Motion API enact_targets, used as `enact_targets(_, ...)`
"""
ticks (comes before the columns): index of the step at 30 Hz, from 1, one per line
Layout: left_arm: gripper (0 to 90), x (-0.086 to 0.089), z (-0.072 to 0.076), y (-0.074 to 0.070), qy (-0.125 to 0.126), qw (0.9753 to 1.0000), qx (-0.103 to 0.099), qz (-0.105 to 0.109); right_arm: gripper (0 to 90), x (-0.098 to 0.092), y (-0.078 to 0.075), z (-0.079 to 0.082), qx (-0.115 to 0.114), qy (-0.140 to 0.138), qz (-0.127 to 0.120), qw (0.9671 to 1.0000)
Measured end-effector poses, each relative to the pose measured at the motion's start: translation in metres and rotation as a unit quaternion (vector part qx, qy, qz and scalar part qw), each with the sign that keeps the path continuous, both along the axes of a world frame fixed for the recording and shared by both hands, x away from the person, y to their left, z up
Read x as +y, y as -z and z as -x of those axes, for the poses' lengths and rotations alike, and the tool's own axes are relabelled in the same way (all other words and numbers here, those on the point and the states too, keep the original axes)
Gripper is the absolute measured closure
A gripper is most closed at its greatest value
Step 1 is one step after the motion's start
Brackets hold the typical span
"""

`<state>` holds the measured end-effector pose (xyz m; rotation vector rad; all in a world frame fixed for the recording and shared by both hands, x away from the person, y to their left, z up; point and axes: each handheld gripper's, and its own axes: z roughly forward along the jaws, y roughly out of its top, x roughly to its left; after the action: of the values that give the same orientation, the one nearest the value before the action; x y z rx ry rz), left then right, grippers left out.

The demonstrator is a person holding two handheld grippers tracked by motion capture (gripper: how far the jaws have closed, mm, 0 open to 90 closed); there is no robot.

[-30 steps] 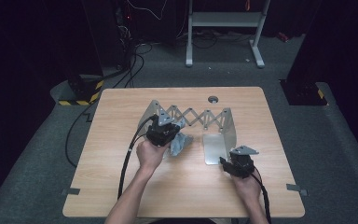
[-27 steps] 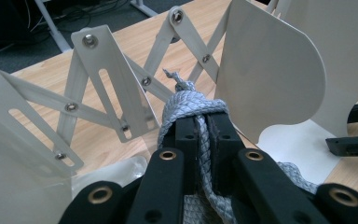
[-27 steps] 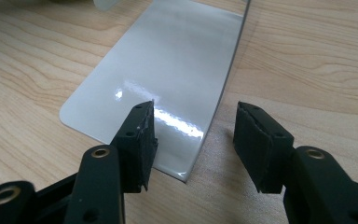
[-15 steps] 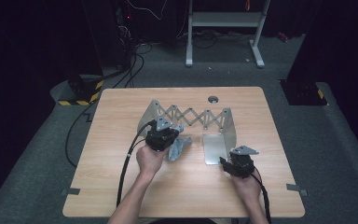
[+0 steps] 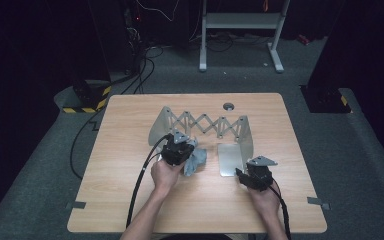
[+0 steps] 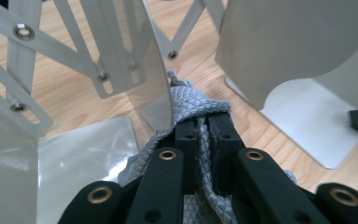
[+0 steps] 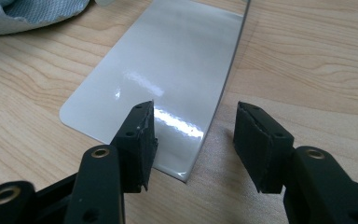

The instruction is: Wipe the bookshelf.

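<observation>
A metal expanding rack [image 5: 205, 122] with scissor links stands across the middle of the wooden table [image 5: 130, 200]. My left gripper [image 5: 180, 150] is shut on a grey woven cloth [image 5: 195, 161] [image 6: 200, 105] just in front of the rack's left end plate [image 6: 154, 70]. In the left gripper view the cloth is pinched between the jaws and its tip touches that plate. My right gripper [image 5: 252, 175] [image 7: 193, 140] is open and holds nothing. Its jaws straddle the front corner of the rack's right base plate [image 7: 168, 70] [image 5: 227, 160].
A round hole [image 5: 228, 106] sits in the table near its far edge. Cables [image 5: 140, 180] trail from both grippers toward the near edge. A metal stand [image 5: 240, 30] and floor cables lie beyond the table. Bare wood lies to the left and right of the rack.
My left gripper has carried the cloth slightly right and forward, closer to the rack's left end plate. The right gripper has stayed put.
</observation>
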<state>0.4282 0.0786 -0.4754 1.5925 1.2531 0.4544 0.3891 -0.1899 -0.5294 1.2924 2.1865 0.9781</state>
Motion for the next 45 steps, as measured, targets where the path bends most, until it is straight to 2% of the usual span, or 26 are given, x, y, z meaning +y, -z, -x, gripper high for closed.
enact_targets(9, 84.2, 0.002, -0.012, 0.023, -0.022, 0.9993, 0.027, -0.009, 51.1, 0.000, 0.000, 0.000, 0.001, -0.003, -0.001, 1.0000)
enact_targets(10, 84.2, 0.001, -0.014, 0.024, -0.024, 0.9993, 0.027, -0.007, 51.1, 0.000, 0.000, 0.001, 0.001, -0.003, -0.002, 1.0000)
enact_targets(11, 84.2, 0.002, -0.014, 0.025, -0.022, 0.9993, 0.028, -0.015, 51.1, 0.000, 0.000, 0.000, 0.001, -0.003, -0.002, 1.0000)
enact_targets(17, 84.2, 0.000, -0.015, 0.029, -0.023, 0.9989, 0.030, -0.028, 51.1, 0.000, 0.000, 0.001, 0.001, -0.002, -0.002, 1.0000)
enact_targets(20, 84.2, 0.000, -0.013, 0.022, -0.023, 0.9990, 0.025, -0.028, 51.1, 0.000, 0.000, 0.000, 0.001, -0.003, -0.002, 1.0000)
enact_targets(24, 84.3, 0.000, -0.006, 0.006, -0.018, 0.9990, 0.006, -0.041, 51.0, 0.000, 0.000, 0.000, 0.001, -0.003, -0.002, 1.0000)
enact_targets(27, 84.3, 0.000, -0.003, -0.005, -0.013, 0.9988, 0.000, -0.047, 50.9, 0.000, 0.000, 0.000, 0.001, -0.003, -0.002, 1.0000)
enact_targets(29, 84.3, 0.000, -0.002, -0.012, -0.016, 0.9991, -0.008, -0.039, 50.7, 0.000, 0.000, 0.000, 0.000, -0.004, -0.002, 1.0000)
enact_targets(37, 84.2, 0.003, 0.004, -0.033, -0.019, 0.9987, -0.029, -0.038, 50.7, 0.000, 0.000, 0.000, 0.001, -0.004, -0.002, 1.0000)
enact_targets(38, 84.2, 0.002, 0.004, -0.035, -0.020, 0.9988, -0.031, -0.033, 50.7, 0.000, 0.000, 0.000, 0.001, -0.004, -0.002, 1.0000)
enact_targets(45, 84.2, -0.001, -0.003, -0.053, -0.024, 0.9983, -0.048, -0.023, 50.8, 0.000, 0.000, 0.000, 0.001, -0.004, -0.002, 1.0000)
